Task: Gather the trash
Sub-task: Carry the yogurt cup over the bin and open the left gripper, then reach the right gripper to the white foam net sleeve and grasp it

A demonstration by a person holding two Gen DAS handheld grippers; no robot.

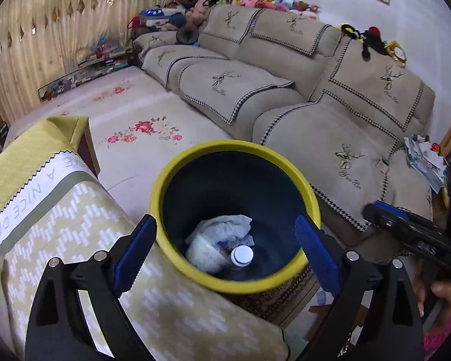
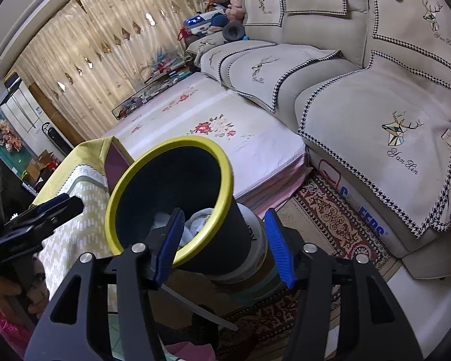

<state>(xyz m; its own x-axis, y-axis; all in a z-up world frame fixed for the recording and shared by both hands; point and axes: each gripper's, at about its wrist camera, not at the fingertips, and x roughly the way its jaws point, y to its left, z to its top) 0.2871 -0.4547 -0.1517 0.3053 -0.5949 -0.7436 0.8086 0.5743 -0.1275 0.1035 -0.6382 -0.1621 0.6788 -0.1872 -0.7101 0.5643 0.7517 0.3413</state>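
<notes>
Blue-padded fingers of the left gripper (image 1: 222, 252) stand wide and empty above the yellow-rimmed trash bin (image 1: 311, 194); the right gripper (image 2: 224, 245) straddles the bin's rim, half open, no grip evident. Inside lie crumpled tissue (image 1: 225, 225) and a capped plastic bottle (image 1: 241, 255): probably light, tissue soft, bottle slippery. Nearby: patterned cloth (image 1: 75, 219), sofa (image 1: 330, 132).

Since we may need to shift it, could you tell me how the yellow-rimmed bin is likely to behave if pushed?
The bin looks apt to tip: it already leans, perched on a paint-type can. It is probably light, holding only crumpled paper and a bottle. Its smooth wall may slip against pads.
</notes>
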